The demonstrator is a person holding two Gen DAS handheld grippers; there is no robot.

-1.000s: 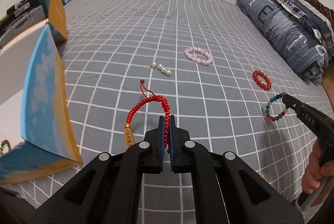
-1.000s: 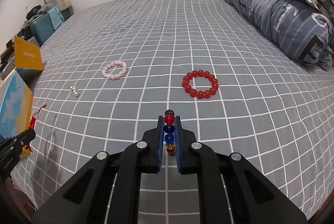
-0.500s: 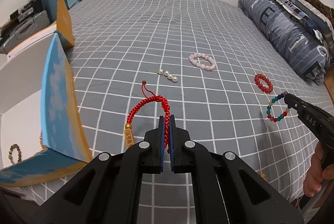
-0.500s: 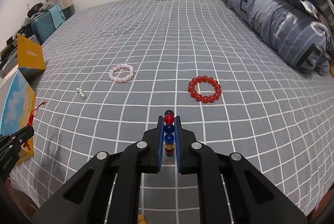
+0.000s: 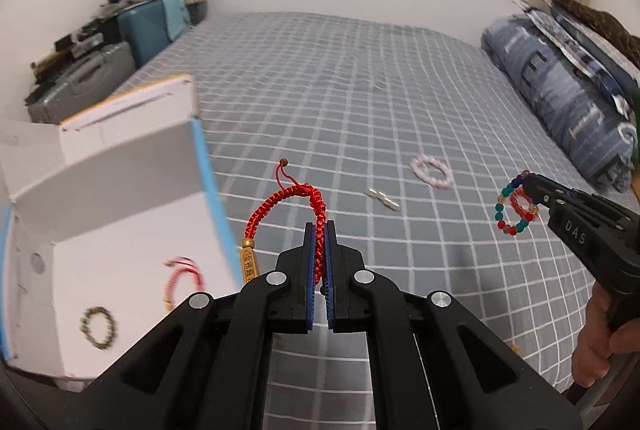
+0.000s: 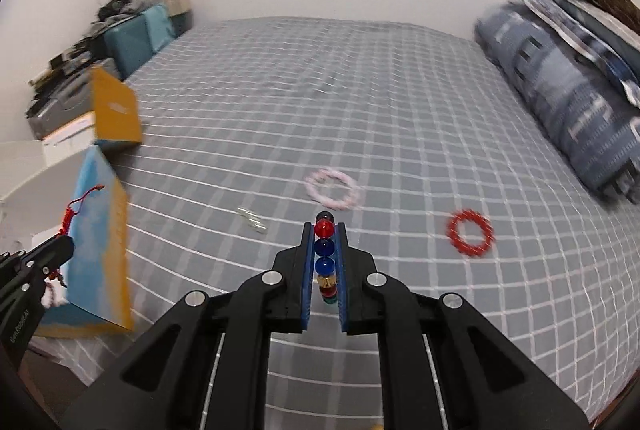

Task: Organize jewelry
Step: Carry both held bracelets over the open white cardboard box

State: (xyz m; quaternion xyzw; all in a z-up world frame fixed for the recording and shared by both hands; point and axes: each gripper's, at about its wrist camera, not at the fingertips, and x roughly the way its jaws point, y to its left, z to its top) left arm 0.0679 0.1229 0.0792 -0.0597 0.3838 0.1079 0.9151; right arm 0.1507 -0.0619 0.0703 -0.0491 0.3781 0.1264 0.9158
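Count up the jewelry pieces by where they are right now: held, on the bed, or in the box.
Held: 2, red cord bracelet, multicolor bead bracelet
On the bed: 3, pink bracelet, red bead bracelet, pearl piece
In the box: 2, dark bead bracelet, red-pink cord bracelet
Total: 7

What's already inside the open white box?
On the floor of the white box lie a green beaded bracelet and a red-and-pink cord bracelet. The box's near wall and flaps hide the rest of its interior.
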